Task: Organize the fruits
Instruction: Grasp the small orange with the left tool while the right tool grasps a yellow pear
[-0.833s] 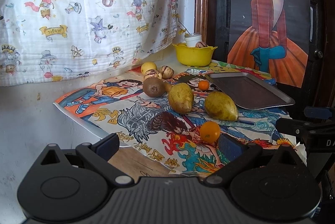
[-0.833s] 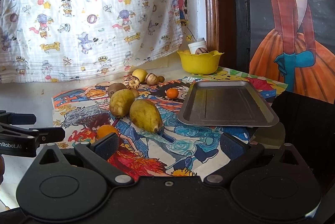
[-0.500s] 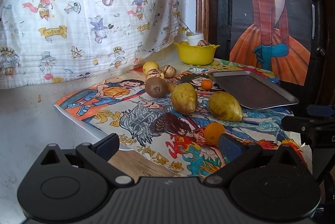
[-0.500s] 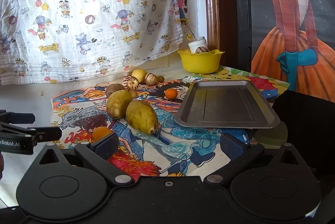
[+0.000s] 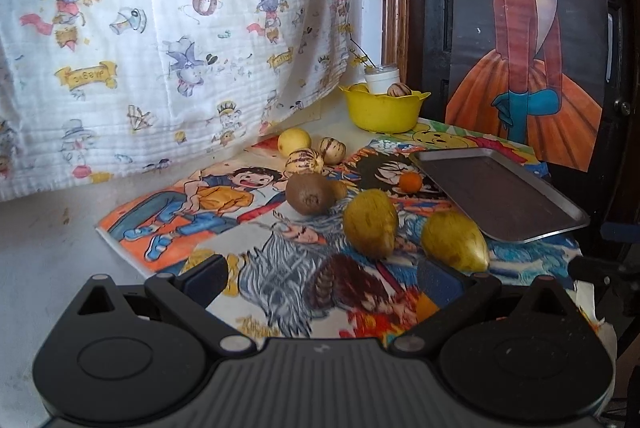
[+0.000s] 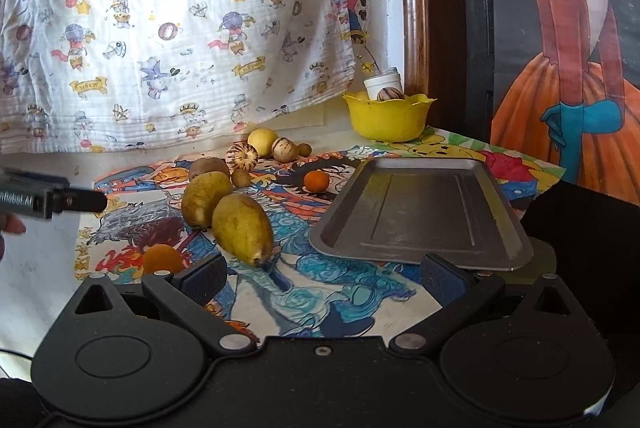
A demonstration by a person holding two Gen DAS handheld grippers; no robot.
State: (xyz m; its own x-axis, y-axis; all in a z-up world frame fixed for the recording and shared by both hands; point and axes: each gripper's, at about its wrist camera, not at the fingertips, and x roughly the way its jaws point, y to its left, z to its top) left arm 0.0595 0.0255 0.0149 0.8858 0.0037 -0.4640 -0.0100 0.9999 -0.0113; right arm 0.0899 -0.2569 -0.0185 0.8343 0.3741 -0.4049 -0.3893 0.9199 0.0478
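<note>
Fruit lies on a cartoon-printed mat. Two large yellow-green fruits (image 5: 370,222) (image 5: 454,242) sit in the middle, with a brown kiwi (image 5: 310,193) behind them. A small orange (image 5: 411,181) rests by the empty metal tray (image 5: 500,199). Another orange (image 5: 426,308) is half hidden behind the right finger of my left gripper (image 5: 322,276), which is open and holds nothing. My right gripper (image 6: 323,276) is also open and empty, low in front of the tray (image 6: 420,211). The near orange (image 6: 162,260) lies just beyond its left finger.
A yellow bowl (image 6: 388,117) holding a striped fruit stands at the back, with a white jar behind it. Two striped fruits (image 5: 304,159) and a yellow round fruit (image 5: 294,141) lie near the hanging printed cloth. The left gripper's tip (image 6: 52,197) shows at the right view's left edge.
My left gripper has moved forward towards the fruit, so the near orange now sits partly behind its right finger. The right gripper has edged forward too. Both stay open.
</note>
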